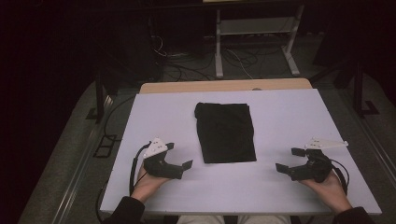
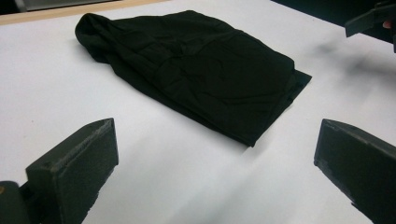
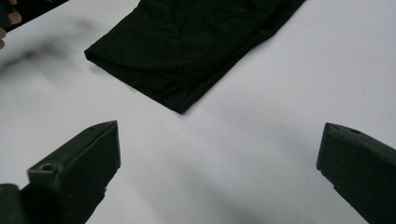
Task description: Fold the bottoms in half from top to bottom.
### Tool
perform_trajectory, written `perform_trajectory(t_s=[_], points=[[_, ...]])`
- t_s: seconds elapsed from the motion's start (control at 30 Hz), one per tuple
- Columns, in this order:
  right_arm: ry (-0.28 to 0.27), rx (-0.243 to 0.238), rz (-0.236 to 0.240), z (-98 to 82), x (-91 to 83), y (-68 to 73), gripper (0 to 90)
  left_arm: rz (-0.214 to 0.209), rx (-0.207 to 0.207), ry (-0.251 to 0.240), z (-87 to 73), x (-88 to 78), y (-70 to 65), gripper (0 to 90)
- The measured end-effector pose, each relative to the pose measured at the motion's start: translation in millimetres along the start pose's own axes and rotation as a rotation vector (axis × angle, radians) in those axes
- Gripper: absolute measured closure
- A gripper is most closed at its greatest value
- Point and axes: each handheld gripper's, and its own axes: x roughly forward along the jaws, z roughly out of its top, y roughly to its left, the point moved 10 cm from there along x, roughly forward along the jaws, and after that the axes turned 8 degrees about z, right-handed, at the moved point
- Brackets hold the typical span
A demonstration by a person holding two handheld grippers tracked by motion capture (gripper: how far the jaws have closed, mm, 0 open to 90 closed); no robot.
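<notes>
The left tongs rest on the white worktop, jaws wide apart and empty. Between both tongs, mid-worktop, lies a black cloth, folded into a neat rectangle. The right tongs also gape, empty. The folding looks finished; little seems left.

No text, label, brand, number or sign can be read anywhere: none on the folded black cloth, none on the white table.
</notes>
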Motion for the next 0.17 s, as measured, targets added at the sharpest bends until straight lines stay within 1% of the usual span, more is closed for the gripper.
perform_trajectory(t_s=[0.1, 0.17], points=[[0.002, -0.014, -0.006, -2.7, -1.0, -0.4, 0.0, -0.009, 0.002, 0.004, -3.6, -1.9, -1.7, 0.0], [0.011, -0.027, -0.015, -4.5, -0.8, -1.0, 0.0, -0.014, 0.012, 0.017, -7.7, -1.6, -2.9, 0.0]])
